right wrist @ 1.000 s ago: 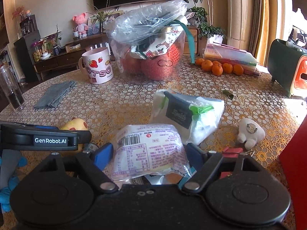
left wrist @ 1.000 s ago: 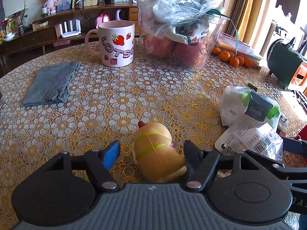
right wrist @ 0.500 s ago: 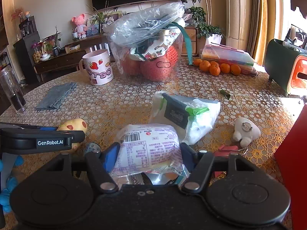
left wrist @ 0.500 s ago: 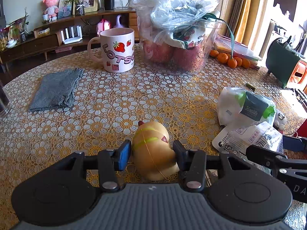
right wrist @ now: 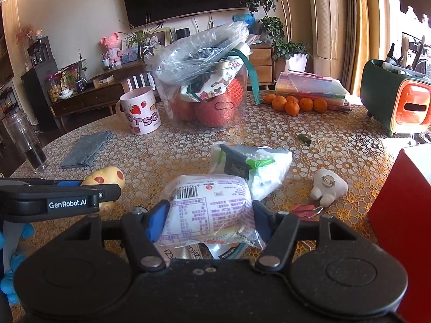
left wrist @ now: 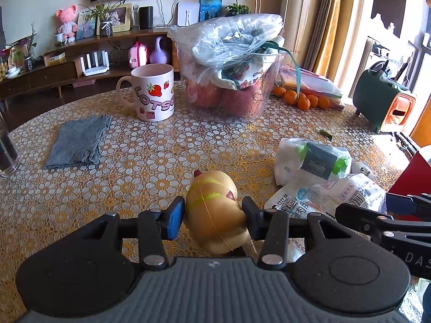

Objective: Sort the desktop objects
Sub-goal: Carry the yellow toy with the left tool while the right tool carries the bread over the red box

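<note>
My left gripper (left wrist: 212, 215) is shut on a yellow squishy toy (left wrist: 215, 210) with red spots, held a little above the table; the toy also shows in the right wrist view (right wrist: 107, 183). My right gripper (right wrist: 208, 220) is shut on a white snack packet (right wrist: 210, 210) with a barcode and purple print, lifted slightly; the packet also shows in the left wrist view (left wrist: 347, 193). A white tissue pack (right wrist: 250, 164) with a dark label lies just beyond it. A small white figure (right wrist: 327, 188) lies to the right.
A strawberry mug (left wrist: 153, 94), a clear tub of fruit with a plastic bag (left wrist: 229, 80), a grey cloth (left wrist: 78, 142), tangerines (right wrist: 296, 105), a green and orange box (right wrist: 398, 102), a glass (right wrist: 27, 142) and a red box (right wrist: 404, 215) stand on the patterned table (left wrist: 134, 161).
Both grippers have closed on their objects and risen slightly: the left on the yellow toy, the right on the snack packet. The views have tilted up a little.
</note>
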{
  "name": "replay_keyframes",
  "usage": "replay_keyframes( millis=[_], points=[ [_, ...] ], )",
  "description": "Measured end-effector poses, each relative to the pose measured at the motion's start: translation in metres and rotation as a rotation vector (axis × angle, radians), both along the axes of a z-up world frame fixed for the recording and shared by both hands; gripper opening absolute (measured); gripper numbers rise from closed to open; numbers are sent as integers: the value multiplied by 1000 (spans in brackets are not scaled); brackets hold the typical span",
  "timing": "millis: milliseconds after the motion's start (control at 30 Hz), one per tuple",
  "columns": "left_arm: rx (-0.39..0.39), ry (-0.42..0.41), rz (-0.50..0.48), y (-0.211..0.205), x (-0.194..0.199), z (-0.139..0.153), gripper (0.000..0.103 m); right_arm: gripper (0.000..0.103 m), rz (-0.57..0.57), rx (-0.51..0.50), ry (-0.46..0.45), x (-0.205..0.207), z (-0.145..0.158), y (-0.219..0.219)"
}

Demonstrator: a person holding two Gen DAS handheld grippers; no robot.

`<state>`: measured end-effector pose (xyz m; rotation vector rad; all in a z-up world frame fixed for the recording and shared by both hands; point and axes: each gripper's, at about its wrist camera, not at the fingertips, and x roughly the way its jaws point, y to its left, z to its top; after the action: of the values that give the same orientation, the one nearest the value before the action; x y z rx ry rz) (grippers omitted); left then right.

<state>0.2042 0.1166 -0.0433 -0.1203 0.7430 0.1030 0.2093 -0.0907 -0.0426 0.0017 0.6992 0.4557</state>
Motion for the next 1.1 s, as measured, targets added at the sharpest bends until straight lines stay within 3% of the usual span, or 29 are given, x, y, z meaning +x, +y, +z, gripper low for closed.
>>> replay_keyframes(
  millis=[700, 1100],
  points=[
    [-30, -68, -126, -69, -47, 48, 46, 65, -36, 90, 1, -40, 44, -69],
    [-36, -93, -232, -130, -61, 66, 46, 65, -91, 111, -26, -59, 66, -133]
  ],
)
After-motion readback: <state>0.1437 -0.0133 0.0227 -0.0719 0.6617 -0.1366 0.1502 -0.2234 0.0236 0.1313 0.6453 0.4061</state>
